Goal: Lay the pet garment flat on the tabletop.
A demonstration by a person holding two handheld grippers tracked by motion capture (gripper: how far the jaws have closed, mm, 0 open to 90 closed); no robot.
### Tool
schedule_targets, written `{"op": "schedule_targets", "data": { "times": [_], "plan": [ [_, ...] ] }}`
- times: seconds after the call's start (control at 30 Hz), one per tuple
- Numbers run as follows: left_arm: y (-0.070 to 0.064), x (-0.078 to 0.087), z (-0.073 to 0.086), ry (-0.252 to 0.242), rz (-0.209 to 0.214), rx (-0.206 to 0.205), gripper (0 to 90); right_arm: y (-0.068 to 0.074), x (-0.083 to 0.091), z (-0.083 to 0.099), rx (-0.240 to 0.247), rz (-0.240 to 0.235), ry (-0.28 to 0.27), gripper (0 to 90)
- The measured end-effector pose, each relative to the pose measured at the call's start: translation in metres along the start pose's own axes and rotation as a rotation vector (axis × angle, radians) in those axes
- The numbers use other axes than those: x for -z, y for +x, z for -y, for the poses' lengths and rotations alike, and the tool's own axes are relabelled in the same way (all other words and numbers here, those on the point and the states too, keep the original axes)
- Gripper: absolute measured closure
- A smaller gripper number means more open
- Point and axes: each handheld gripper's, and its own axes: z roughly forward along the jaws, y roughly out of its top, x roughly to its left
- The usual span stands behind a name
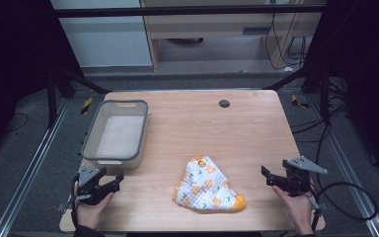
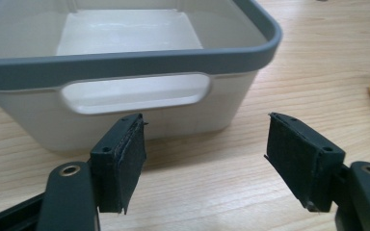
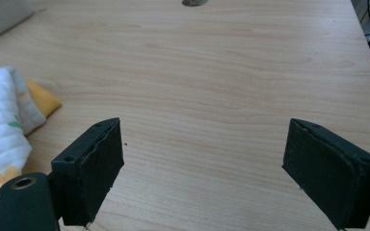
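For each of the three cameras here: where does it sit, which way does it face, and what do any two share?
High view: above the person's table edge, looking forward and down at the table, bin and cloth; both hands and tools show.
Left gripper view: rides the left tool, facing the bin's handle end; open black jaws show.
Right gripper view: rides the right tool, facing across the table; open jaws show.
Shared: both gripper views catch the cloth's orange edge.
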Motion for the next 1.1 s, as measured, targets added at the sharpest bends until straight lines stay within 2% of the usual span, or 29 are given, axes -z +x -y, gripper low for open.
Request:
{"op": "schedule_targets", "data": {
  "times": [0.03, 0.07, 0.17, 0.3, 0.43, 0.63, 0.87, 1.1],
  "plan": [
    [0.0, 0.0, 0.0, 0.0, 0.0, 0.0, 29.4, 0.0, 0.001, 0.0, 0.0, -0.001, -0.008, 14.8],
    [-0.004, 0.0, -0.001, 0.006, 0.022, -0.019, 29.4, 0.0, 0.002, -0.001, -0.002, -0.01, -0.016, 15.0],
    [-0.007, 0.0, -0.001, 0.01, 0.025, -0.04, 29.3, 0.001, 0.003, -0.002, 0.008, -0.014, -0.015, 16.0],
    [-0.01, 0.0, -0.006, 0.003, 0.05, -0.06, 29.0, 0.007, 0.0, -0.002, 0.063, -0.03, 0.008, 19.1],
    [-0.011, 0.0, -0.012, -0.004, 0.058, -0.084, 28.7, 0.015, 0.0, -0.005, 0.087, -0.053, 0.008, 21.2],
    [-0.012, 0.005, -0.019, -0.021, 0.062, -0.089, 28.7, 0.022, 0.0, -0.01, 0.13, -0.069, 0.012, 23.1],
    [-0.018, 0.004, -0.029, -0.023, 0.113, -0.082, 29.5, 0.024, 0.002, -0.022, 0.134, -0.112, -0.002, 25.6],
    [-0.027, 0.002, -0.036, -0.018, 0.152, -0.103, 30.6, 0.029, 0.003, -0.034, 0.129, -0.136, -0.028, 26.1]
  ]
}}
